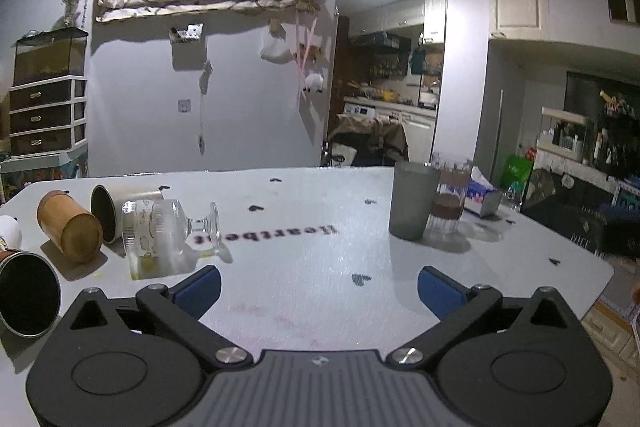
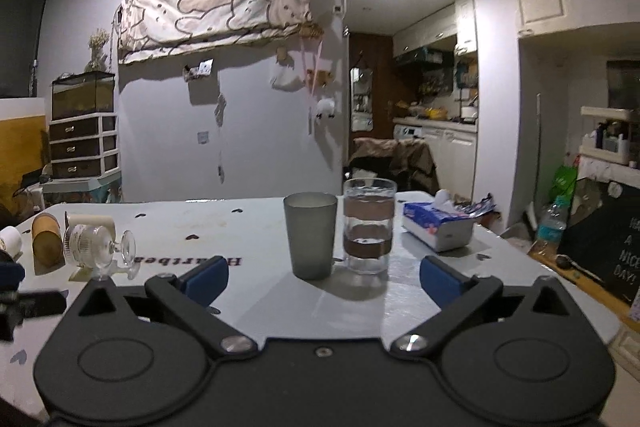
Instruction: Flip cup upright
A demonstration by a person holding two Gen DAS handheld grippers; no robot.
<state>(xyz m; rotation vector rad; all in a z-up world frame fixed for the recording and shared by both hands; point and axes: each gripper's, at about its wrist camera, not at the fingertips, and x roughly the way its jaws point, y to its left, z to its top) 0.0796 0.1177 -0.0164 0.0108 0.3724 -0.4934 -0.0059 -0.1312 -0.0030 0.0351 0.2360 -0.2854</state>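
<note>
Both grippers empty and spread wide over the table [image 1: 304,291]; several cups lie tipped at its left side, none yet gripped.

Nearest, the left gripper [image 1: 319,285] hovers with fingers well apart, and the right gripper [image 2: 323,281] is the same. Just ahead of the left gripper's left finger lies the footed glass cup [image 1: 168,233] on its side, foot toward the centre; the tan cup [image 1: 70,229] and the cream cup [image 1: 120,205] lie close behind it. In the inspector's judgement, a sound flip calls for closing across the glass bowl, not the stem, then rotating slowly. Farther right, the grey tumbler [image 2: 310,235] and banded glass [image 2: 369,225] already stand upright.
</note>
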